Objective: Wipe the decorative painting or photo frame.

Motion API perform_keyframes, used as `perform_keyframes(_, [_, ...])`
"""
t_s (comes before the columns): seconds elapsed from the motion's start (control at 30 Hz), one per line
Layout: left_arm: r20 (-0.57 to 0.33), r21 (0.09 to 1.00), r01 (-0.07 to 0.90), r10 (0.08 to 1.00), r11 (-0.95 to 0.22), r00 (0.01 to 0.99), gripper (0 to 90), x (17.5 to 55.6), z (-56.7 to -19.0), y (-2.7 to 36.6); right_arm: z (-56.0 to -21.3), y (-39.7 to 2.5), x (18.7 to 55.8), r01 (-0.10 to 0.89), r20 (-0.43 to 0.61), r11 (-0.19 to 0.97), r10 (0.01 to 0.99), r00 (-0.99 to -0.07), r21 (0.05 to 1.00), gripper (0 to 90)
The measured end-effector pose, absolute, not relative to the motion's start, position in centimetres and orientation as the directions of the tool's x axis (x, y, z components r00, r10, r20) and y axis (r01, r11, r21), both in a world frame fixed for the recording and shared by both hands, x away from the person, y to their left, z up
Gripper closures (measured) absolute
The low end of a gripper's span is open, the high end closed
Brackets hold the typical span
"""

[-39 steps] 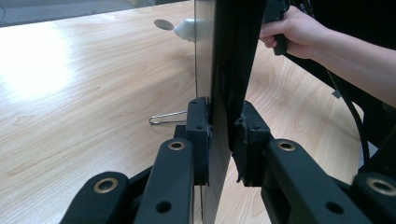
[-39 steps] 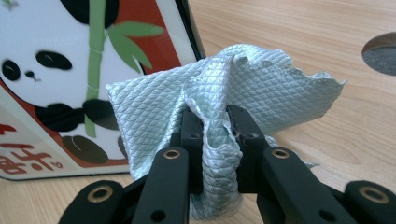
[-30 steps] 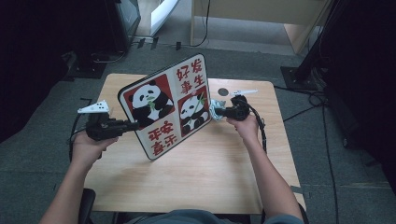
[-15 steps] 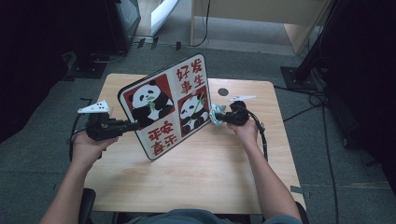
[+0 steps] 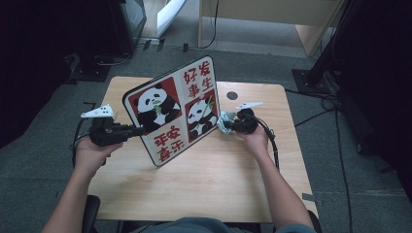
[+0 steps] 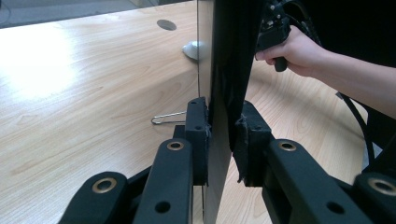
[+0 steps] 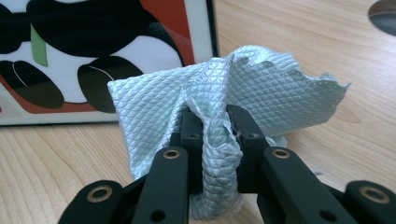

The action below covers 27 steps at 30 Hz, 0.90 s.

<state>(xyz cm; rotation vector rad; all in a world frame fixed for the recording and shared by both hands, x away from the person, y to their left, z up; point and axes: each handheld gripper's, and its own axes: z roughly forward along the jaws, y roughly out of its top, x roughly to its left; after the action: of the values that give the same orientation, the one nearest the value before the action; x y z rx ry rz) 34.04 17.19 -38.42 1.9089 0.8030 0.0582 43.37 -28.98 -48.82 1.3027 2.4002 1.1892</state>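
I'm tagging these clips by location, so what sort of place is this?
Probably a lab or studio: a bare wooden table on grey carpet, cables across the floor, and dark equipment stands around it.

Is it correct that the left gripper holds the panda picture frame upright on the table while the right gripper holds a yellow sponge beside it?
Not quite. The right gripper holds a pale blue-green cloth, not a yellow sponge; the right gripper view shows it. The left gripper does hold the panda picture frame upright on the table.
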Motion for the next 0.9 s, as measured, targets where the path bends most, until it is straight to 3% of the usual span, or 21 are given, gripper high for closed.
perform_keyframes(0.27, [-0.294, 0.835, 0.492, 0.555, -0.248, 0.778, 71.6, 33.7, -38.2, 17.6, -47.2, -29.8, 42.7, 0.616, 0.207, 0.262, 0.785, -0.584, 0.743, 78.1])
perform_keyframes(0.9, [-0.184, 0.823, 0.427, 0.536, -0.373, 0.824, 47.8, 33.1, -38.8, 17.4, -45.2, -32.7, 39.8, 0.546, 0.166, 0.217, 0.806, -0.567, 0.809, 78.0])
